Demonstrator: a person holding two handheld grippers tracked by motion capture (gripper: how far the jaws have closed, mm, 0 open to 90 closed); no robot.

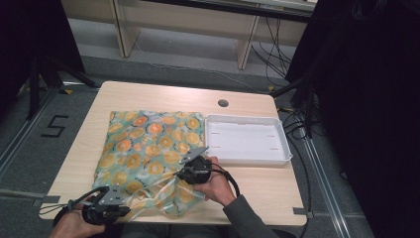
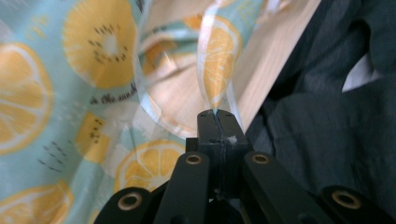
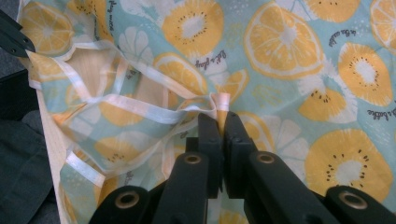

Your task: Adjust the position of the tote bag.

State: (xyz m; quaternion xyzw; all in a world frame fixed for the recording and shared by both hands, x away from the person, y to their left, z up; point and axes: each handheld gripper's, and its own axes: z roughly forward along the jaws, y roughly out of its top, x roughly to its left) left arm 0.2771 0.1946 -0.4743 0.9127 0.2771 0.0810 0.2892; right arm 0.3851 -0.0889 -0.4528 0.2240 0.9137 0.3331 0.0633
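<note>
We have both the left gripper (image 2: 218, 113) and the right gripper (image 3: 222, 120) pinching the white-trimmed hem of the thin turquoise cloth printed with orange slices (image 1: 151, 148), spread left of the white plastic tray (image 1: 246, 140), seemingly ready to lift that near edge for folding.

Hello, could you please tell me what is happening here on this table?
A person at a wooden table holds tongs in each hand and handles a thin fruit-print cloth. The left tongs are shut on its pale edge strip at the near table edge. The right tongs pinch the same cloth farther in. A white tray lies beside the cloth with nothing in it.
</note>
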